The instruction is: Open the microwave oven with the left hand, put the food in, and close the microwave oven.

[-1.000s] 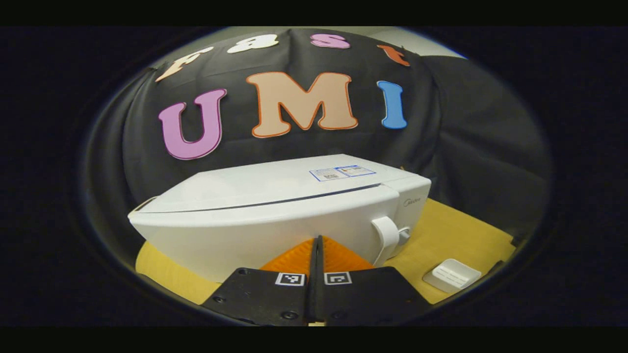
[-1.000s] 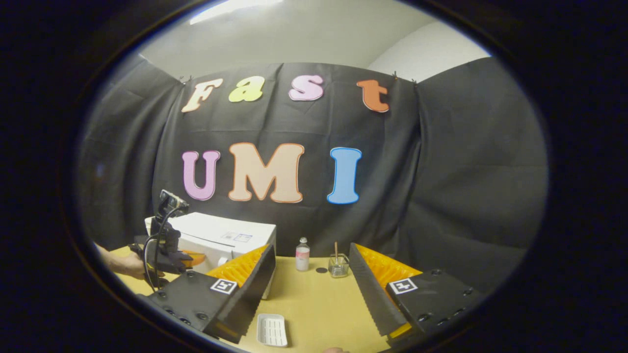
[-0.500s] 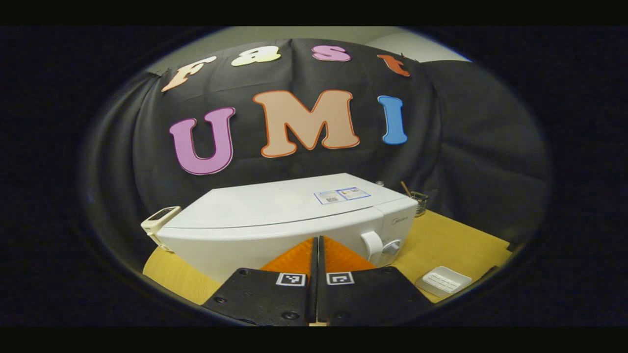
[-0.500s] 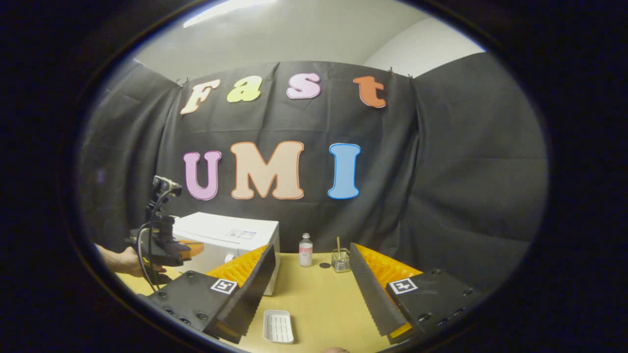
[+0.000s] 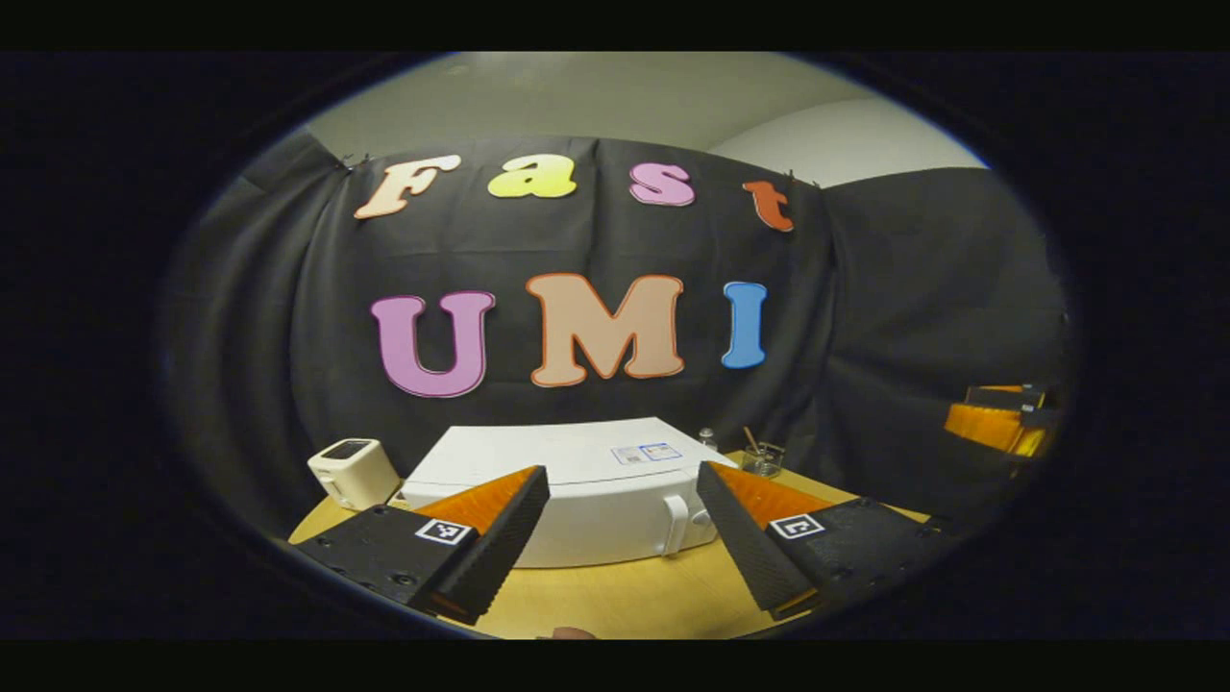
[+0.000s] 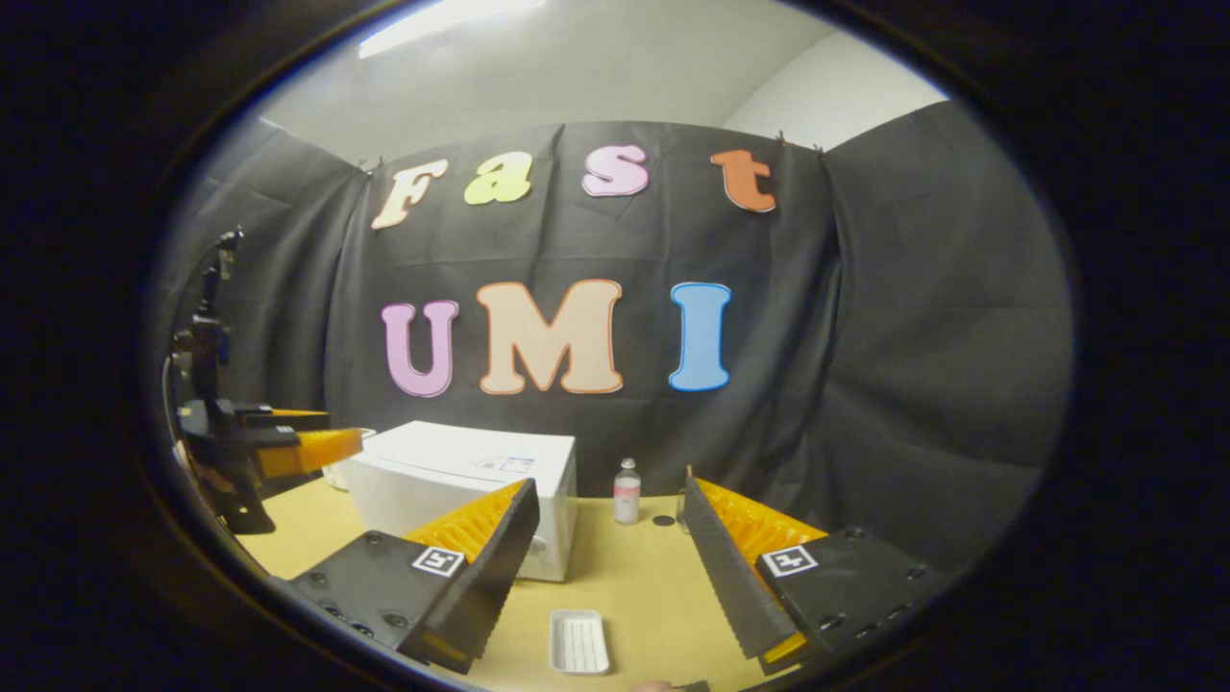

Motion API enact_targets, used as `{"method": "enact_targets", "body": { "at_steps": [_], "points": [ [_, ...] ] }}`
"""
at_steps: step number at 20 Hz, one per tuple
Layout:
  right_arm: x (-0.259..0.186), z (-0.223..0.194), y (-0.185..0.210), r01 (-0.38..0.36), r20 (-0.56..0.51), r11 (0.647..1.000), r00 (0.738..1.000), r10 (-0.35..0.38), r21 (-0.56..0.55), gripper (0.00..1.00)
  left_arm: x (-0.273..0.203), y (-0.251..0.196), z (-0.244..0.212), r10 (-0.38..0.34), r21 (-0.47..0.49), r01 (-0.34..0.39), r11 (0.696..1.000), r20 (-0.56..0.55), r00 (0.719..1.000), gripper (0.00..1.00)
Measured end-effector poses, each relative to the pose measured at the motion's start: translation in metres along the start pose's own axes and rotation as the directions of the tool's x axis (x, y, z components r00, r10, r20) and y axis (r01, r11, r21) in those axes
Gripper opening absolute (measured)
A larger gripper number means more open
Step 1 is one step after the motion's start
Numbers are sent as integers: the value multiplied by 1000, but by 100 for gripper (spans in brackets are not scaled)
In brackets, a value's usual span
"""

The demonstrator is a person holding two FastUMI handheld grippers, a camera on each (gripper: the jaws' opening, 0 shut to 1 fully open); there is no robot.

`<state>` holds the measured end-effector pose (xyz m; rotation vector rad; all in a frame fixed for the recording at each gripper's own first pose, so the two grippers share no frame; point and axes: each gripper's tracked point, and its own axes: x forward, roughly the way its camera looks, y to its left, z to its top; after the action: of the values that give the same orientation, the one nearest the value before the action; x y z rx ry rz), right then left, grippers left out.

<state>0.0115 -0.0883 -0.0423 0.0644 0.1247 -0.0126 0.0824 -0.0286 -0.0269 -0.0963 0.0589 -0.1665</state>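
My left tool (image 5: 623,538) just pulled back from microwave (image 5: 586,500), fingers now spread wide, empty; door looks shut. Right tool (image 6: 605,567) wide open, empty. White tray (image 6: 579,642) on tabletop (image 6: 634,586) before microwave; task seems done

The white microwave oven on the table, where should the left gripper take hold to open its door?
Grip the white upright handle on the front of the white microwave oven, at its right end beside the knob. It stands proud of the door, so the open left gripper could likely come straight from the front, one finger on each side.
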Motion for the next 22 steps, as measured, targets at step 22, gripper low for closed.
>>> {"method": "enact_targets", "body": {
  "at_steps": [22],
  "points": [
    [-34, 31, -10, 58, 57, 998, 997, -59, 18, 96, -67, 6, 40, 15, 0, -15, 1000, 24, 1000, 95]
  ]
}}
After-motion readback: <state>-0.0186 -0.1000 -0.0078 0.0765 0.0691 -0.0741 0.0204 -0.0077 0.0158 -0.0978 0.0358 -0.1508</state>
